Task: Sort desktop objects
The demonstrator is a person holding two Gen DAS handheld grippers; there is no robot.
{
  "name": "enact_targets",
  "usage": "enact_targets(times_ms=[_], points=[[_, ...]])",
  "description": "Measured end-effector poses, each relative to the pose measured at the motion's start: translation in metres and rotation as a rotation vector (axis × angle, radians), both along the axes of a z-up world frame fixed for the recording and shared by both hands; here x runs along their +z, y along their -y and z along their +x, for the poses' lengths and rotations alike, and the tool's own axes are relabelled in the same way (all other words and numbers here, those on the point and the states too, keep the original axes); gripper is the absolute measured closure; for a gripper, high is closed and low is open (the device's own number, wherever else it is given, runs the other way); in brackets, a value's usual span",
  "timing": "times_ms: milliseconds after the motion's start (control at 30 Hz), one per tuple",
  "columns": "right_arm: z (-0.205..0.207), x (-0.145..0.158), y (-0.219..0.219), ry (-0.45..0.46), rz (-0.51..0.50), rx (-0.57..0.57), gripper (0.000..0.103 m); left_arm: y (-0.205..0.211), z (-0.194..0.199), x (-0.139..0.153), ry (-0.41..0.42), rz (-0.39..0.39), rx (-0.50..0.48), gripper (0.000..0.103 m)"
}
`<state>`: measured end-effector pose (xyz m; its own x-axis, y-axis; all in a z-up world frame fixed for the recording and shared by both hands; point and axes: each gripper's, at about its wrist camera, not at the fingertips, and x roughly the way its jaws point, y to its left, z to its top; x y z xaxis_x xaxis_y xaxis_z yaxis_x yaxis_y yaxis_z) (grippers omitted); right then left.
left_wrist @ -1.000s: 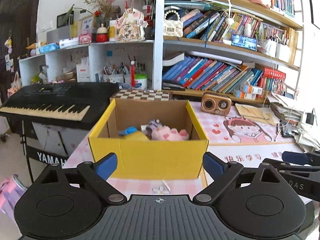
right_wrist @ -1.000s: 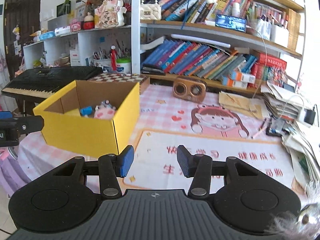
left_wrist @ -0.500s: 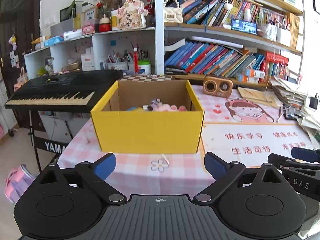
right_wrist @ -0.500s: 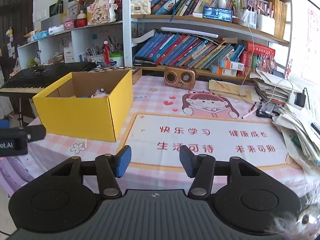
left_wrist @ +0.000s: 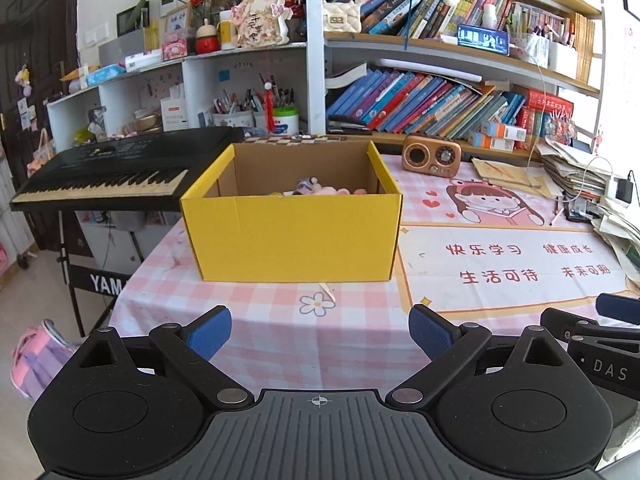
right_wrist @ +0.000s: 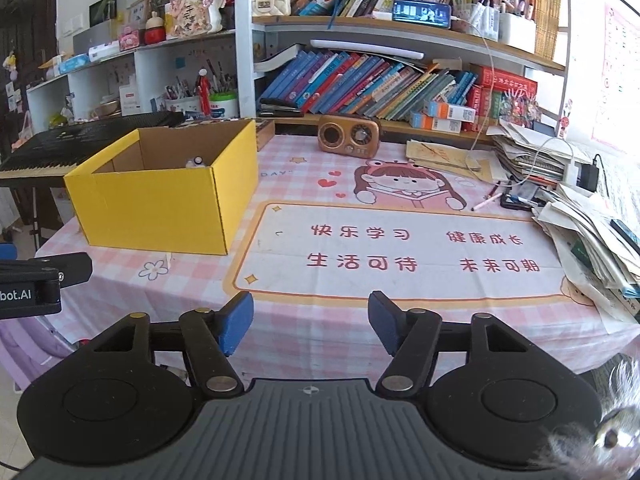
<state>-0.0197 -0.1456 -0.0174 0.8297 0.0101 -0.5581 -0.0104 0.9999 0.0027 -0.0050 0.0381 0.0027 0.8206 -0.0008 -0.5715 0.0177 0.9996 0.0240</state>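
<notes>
The yellow box stands open-topped at the left end of the pink checked tablecloth, well beyond both grippers, with small toys lying inside it; what exactly they are is hard to tell, since only their tops show over the wall. The left gripper hangs over the near table edge with its jaws spread wide and nothing between them. The right gripper points at the printed desk mat; its jaws have just been opening and are likewise empty. A brown retro radio sits before the bookshelf
</notes>
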Motion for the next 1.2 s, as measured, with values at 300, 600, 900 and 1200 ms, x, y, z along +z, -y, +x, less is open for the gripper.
enact_targets(times_ms=[300,600,900,1200], points=[[0.001,-0.001,0.006,-0.012,0.009,-0.035,0.019,0.001,0.004,-0.006,-0.037,-0.002,-0.003,0.001],[0.004,-0.003,0.002,-0.027,-0.002,-0.032,0.009,0.002,0.007,-0.008,-0.059,0.003,-0.007,0.000],[0.005,-0.005,0.001,-0.041,-0.012,-0.036,0.005,0.002,0.009,-0.013,-0.091,0.009,0.000,0.000],[0.005,-0.006,0.001,-0.046,-0.013,-0.035,0.003,0.002,0.008,-0.012,-0.086,-0.005,-0.008,0.000]])
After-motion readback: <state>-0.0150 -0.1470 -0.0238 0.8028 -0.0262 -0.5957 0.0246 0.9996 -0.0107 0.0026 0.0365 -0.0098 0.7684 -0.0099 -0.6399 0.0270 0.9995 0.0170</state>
